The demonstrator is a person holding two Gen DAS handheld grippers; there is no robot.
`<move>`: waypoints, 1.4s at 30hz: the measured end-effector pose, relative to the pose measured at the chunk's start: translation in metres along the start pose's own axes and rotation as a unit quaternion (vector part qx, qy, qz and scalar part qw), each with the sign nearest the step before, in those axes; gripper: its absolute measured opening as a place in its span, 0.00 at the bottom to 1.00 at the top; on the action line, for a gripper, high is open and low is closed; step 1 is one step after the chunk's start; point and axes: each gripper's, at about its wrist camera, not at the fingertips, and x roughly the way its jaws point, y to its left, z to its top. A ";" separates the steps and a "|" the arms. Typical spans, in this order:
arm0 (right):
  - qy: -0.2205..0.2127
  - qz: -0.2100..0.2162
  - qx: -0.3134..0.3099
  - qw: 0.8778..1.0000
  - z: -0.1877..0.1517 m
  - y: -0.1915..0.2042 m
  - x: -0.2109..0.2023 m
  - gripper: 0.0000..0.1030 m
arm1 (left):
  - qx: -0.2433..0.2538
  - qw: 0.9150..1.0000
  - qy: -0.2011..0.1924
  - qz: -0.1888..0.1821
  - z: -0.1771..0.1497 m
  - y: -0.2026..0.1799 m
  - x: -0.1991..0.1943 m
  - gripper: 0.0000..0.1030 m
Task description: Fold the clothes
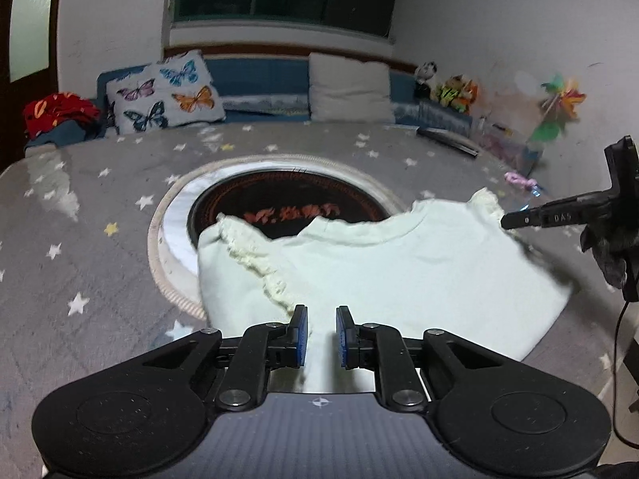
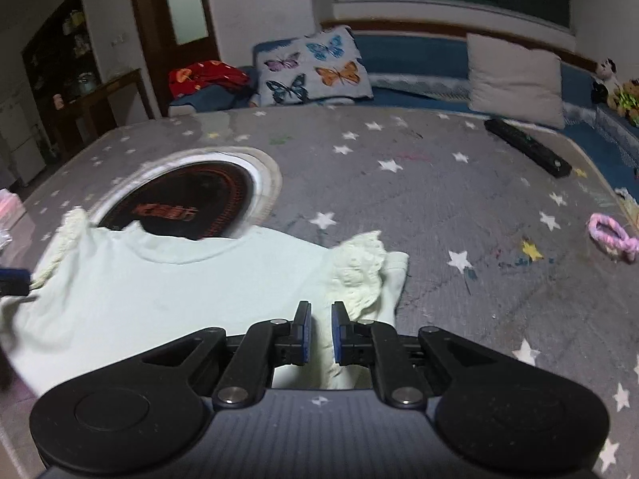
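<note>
- Garment under work: pale mint short-sleeved child's top with lace-frilled sleeves (image 1: 399,271), lying flat on the grey star-printed table cover (image 1: 100,239), near the cover's near edge. Its neckline points toward the far edge and overlaps the rim of the round black heater plate with orange markings (image 1: 287,203) set in the middle of the cover.
- My left gripper (image 1: 321,335): blue pads apart with a clear gap, pale cloth visible between them. Jaws stand parted over the left side of the top, beside the left frilled sleeve (image 1: 255,263). Whether the pads touch the cloth I cannot tell.
- My right gripper (image 2: 320,333): same posture, pads parted, cloth showing in the gap, just beside the right frilled sleeve (image 2: 359,271). In the left view its fingers reach that sleeve from the side.
- Judgement on placement: both grippers sit at matching points on opposite sides of the top, which reads as a symmetric two-handed pinch being set up for a fold, not yet closed. Top laid flat, presumably so the fold lines come out straight.
- Other items: black remote control (image 2: 527,151) and pink braided loop (image 2: 611,235) toward the cover's right edge, well apart from the top; butterfly-print pillow (image 2: 315,68) beyond the far edge.
- Writing: orange characters on the heater plate, too blurred to read. Small pale lettering on the right gripper's finger in the left view, not surely legible. No brand made out.
</note>
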 end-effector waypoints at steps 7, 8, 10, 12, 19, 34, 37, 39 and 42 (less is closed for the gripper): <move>0.004 -0.014 0.004 1.000 0.005 -0.006 0.001 0.13 | -0.025 1.000 -0.003 0.011 -0.007 0.013 -0.007 0.20; 0.001 -0.006 -0.002 1.000 0.008 0.000 -0.001 0.13 | -0.026 1.000 -0.009 0.013 -0.006 0.013 -0.009 0.23; -0.006 0.010 -0.016 1.000 0.015 0.012 -0.005 0.14 | -0.030 0.999 -0.022 0.016 -0.003 0.013 -0.012 0.32; -0.006 0.031 -0.032 0.999 0.021 0.027 -0.005 0.15 | -0.035 0.999 -0.030 0.021 -0.001 0.016 -0.012 0.35; 0.015 0.130 -0.090 0.987 0.043 0.100 0.018 0.19 | -0.075 0.996 -0.034 0.029 -0.005 0.033 -0.009 0.39; 0.039 0.204 -0.102 0.973 0.078 0.206 0.094 0.30 | -0.110 0.992 -0.056 0.009 -0.008 0.056 -0.005 0.44; 0.033 0.185 -0.116 0.975 0.076 0.201 0.093 0.31 | -0.109 0.992 -0.059 0.005 -0.008 0.057 -0.006 0.44; 0.039 0.191 -0.111 0.974 0.076 0.198 0.093 0.31 | -0.108 0.992 -0.060 0.002 -0.007 0.057 -0.005 0.44; 0.046 0.209 -0.105 0.971 0.077 0.200 0.096 0.31 | -0.106 0.992 -0.062 -0.001 -0.007 0.057 -0.003 0.44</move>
